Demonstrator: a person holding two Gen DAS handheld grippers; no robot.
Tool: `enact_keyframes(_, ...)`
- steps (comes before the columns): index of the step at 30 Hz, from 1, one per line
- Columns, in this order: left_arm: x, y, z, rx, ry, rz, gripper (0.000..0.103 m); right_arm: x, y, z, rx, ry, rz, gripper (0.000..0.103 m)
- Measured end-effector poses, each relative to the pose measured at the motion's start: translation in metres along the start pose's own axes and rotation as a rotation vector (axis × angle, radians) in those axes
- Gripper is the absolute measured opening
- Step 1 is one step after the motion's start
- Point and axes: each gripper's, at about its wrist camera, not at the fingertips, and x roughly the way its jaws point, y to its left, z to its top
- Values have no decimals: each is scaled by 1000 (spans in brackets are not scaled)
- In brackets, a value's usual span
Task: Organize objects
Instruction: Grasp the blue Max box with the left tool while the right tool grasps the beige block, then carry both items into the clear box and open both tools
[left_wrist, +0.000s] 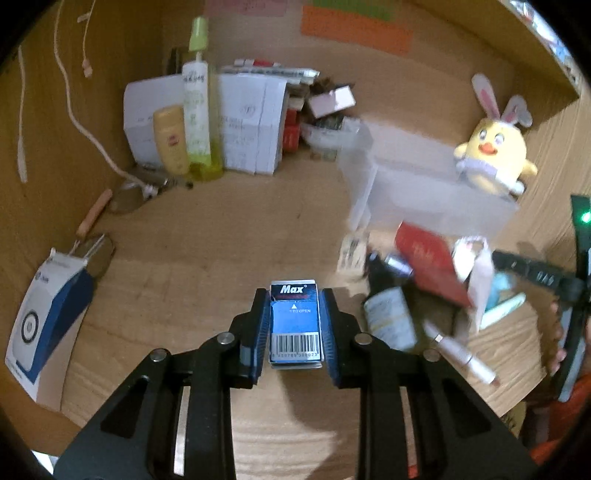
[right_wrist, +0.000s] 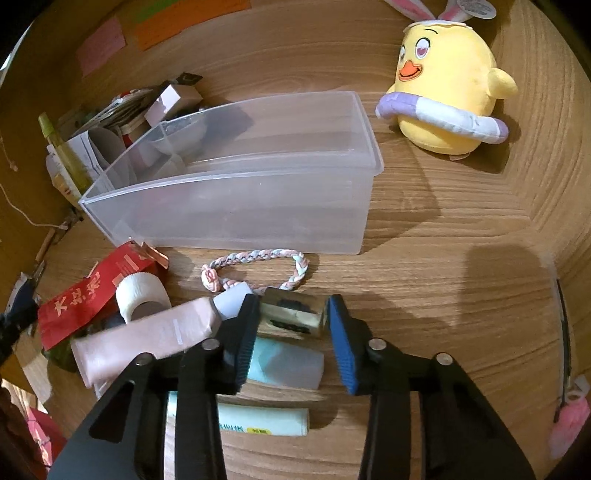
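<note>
My left gripper (left_wrist: 293, 317) is shut on a blue Max staple box (left_wrist: 294, 325), held above the wooden desk. My right gripper (right_wrist: 291, 332) has its jaws around a small clear-and-wooden stamp block (right_wrist: 293, 318), which spans the gap between the pads; the block stands among the pile at the front. The clear plastic bin (right_wrist: 236, 177) stands just beyond, empty, and shows blurred in the left wrist view (left_wrist: 424, 184). A pink tube (right_wrist: 147, 339), a white tape roll (right_wrist: 142, 299), a red packet (right_wrist: 96, 291) and a braided bracelet (right_wrist: 258, 266) lie around the right gripper.
A yellow chick plush (right_wrist: 450, 96) stands right of the bin. Bottles (left_wrist: 195, 110) and white boxes (left_wrist: 251, 122) stand at the back corner. A blue-white box (left_wrist: 48, 321) lies left. A dark bottle (left_wrist: 388, 314) and a pen (left_wrist: 461, 354) lie in the pile.
</note>
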Motion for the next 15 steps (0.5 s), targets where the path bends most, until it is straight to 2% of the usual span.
enact_keyframes(7,-2,-8,19,-21,-21,-36,27,-8,-5,5,13,-35,9,34)
enact_keyframes(15,-6,-33,56,15,-81,-1,27,-32,3,31,-30,-143,62,34)
